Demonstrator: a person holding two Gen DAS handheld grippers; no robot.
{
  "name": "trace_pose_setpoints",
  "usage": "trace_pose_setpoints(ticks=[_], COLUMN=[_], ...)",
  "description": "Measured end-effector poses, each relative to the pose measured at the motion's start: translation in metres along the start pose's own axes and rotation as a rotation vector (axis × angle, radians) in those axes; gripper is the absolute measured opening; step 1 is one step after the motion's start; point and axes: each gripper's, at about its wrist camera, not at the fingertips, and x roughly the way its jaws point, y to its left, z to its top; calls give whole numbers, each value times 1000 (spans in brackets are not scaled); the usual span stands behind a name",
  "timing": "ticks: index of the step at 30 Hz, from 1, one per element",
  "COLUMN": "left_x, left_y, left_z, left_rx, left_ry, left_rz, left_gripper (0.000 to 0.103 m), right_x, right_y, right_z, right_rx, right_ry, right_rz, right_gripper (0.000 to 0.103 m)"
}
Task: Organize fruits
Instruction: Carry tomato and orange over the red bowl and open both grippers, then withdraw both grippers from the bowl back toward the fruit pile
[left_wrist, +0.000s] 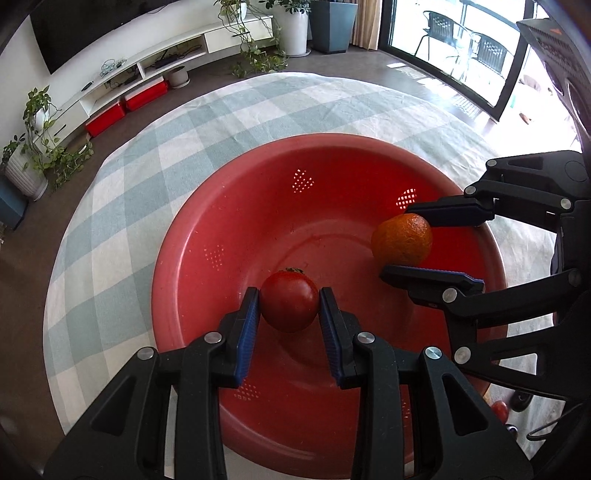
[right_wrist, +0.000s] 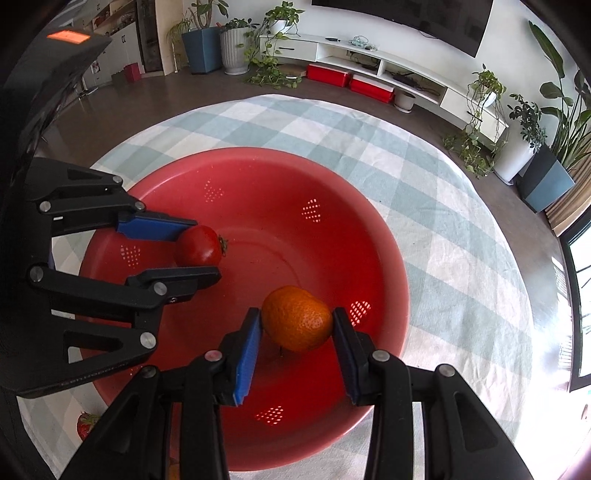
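Observation:
A red perforated basin (left_wrist: 207, 236) stands on a checked cloth. My left gripper (left_wrist: 289, 297) is shut on a red tomato (left_wrist: 290, 301) and holds it over the basin's inside. It shows in the right wrist view (right_wrist: 207, 245) with the tomato (right_wrist: 199, 245). My right gripper (right_wrist: 297, 319) is shut on an orange (right_wrist: 297, 319), also over the basin (right_wrist: 295, 184). In the left wrist view the right gripper (left_wrist: 400, 240) holds the orange (left_wrist: 402, 240) at the basin's right side.
A green-and-white checked cloth (left_wrist: 258, 107) covers the round table. A strawberry (right_wrist: 86, 424) lies on the cloth by the basin's near left edge. Another red fruit (left_wrist: 499, 410) lies at the basin's near right. A TV shelf, plants and red boxes stand beyond the table.

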Motion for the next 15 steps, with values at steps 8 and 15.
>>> trace_pose_setpoints(ticks=[8, 15], left_x=[0, -12], left_y=[-2, 4], left_z=[3, 1], left_rx=[-10, -36], left_ry=[-12, -49], left_rz=[-14, -16], left_gripper=[41, 47], right_x=[-2, -10], right_y=[-2, -1], right_z=[0, -1], right_rx=[-23, -8], right_ry=[7, -37], right_rz=[15, 15], right_gripper=[42, 54])
